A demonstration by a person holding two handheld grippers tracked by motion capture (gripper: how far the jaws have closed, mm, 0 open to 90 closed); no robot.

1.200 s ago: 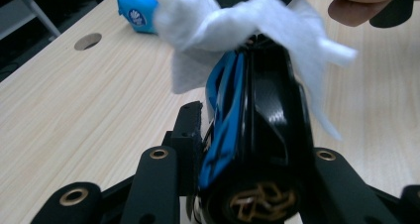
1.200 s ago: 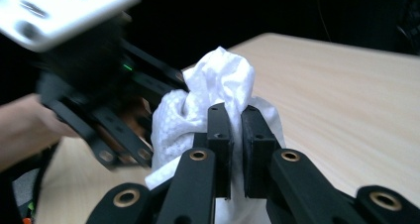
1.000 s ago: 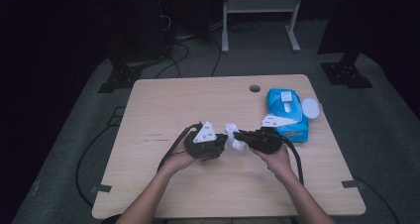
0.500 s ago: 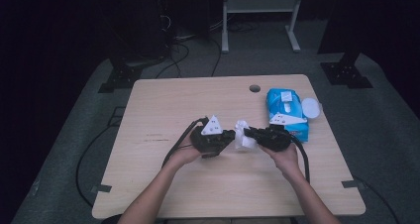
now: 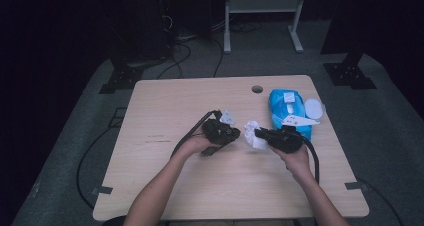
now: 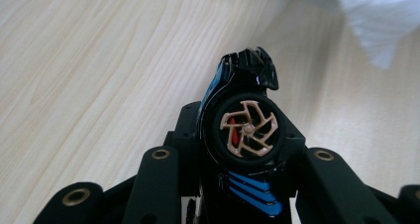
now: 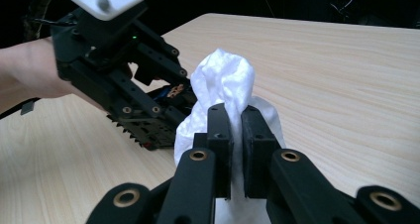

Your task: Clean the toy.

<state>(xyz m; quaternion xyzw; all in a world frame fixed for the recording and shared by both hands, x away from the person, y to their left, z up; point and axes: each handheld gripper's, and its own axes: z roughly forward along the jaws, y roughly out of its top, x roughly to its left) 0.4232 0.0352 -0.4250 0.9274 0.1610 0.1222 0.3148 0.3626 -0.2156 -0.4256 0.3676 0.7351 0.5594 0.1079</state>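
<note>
Both hands have drifted rightward across the pale wooden table (image 5: 165,186) since a second ago. Now the left gripper (image 5: 231,133) pinches a small black toy car with a tan spoked wheel (image 6: 246,130), while the right gripper (image 5: 259,133) clamps a crumpled white tissue (image 7: 223,80) just beside it, near the blue wipes packet (image 5: 285,103).
</note>
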